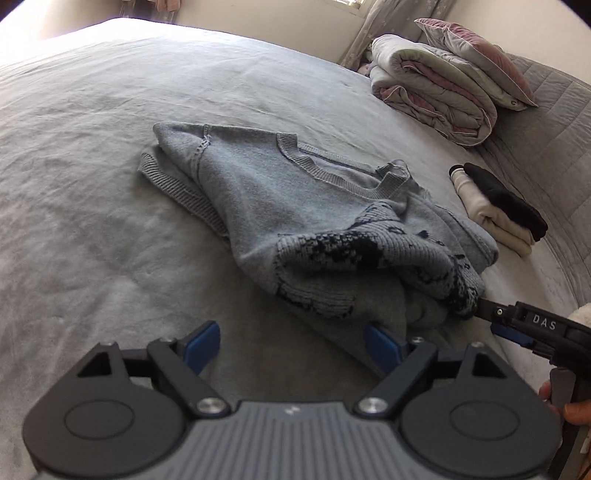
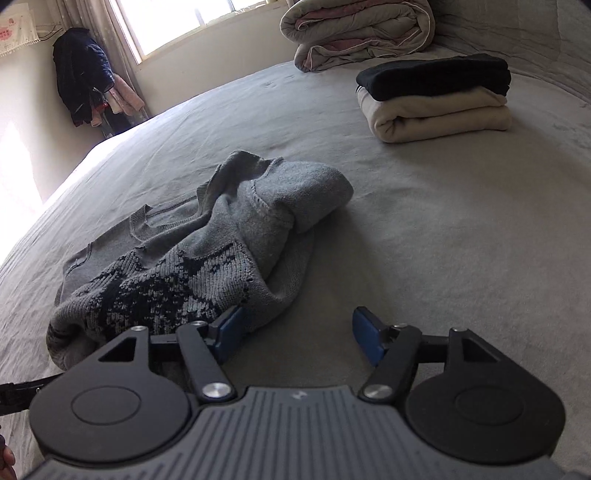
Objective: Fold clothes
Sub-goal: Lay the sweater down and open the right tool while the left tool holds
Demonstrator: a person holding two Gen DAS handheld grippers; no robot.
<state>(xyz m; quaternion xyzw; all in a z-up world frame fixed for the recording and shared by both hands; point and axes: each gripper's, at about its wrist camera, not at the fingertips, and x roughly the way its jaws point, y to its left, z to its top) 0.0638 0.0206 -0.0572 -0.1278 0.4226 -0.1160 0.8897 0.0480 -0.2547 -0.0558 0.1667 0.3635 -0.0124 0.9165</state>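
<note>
While the crumpled grey-blue knitted sweater with a dark patterned band [image 1: 295, 218] lies bunched near the middle of the grey bedsheet [image 1: 92, 229], the fold cannot be started cleanly; it first wants spreading flat.

Item 1, left gripper [image 1: 291, 347]: blue pads spread wide, nothing between them; one pad sits just beside the sweater's near hem at 5 o'clock of the garment.

Item 2, right gripper [image 2: 297, 339]: jaws likewise spread and empty over bare sheet; its left pad touches or nearly touches the patterned edge, which of the two cannot be told.

Item 3, handling judgement: each gripper should pinch a single layer at the hem corners, then draw them apart and lay the body flat. The knit is thick and floppy, so a shallow bite may slip and a deep one may catch two layers.

Item 4, surroundings: stack of folded clothes, black over cream [image 2: 436, 96], at 1 o'clock in the right wrist view, well apart. Rolled pink-and-grey quilt [image 2: 354, 29] at 12 o'clock beyond it. Dark garments hanging in the corner [image 2: 83, 74] at 10 o'clock.

Item 5, obstructions: none on the sheet near the sweater; only the two grippers themselves crowd the same near edge.
</note>
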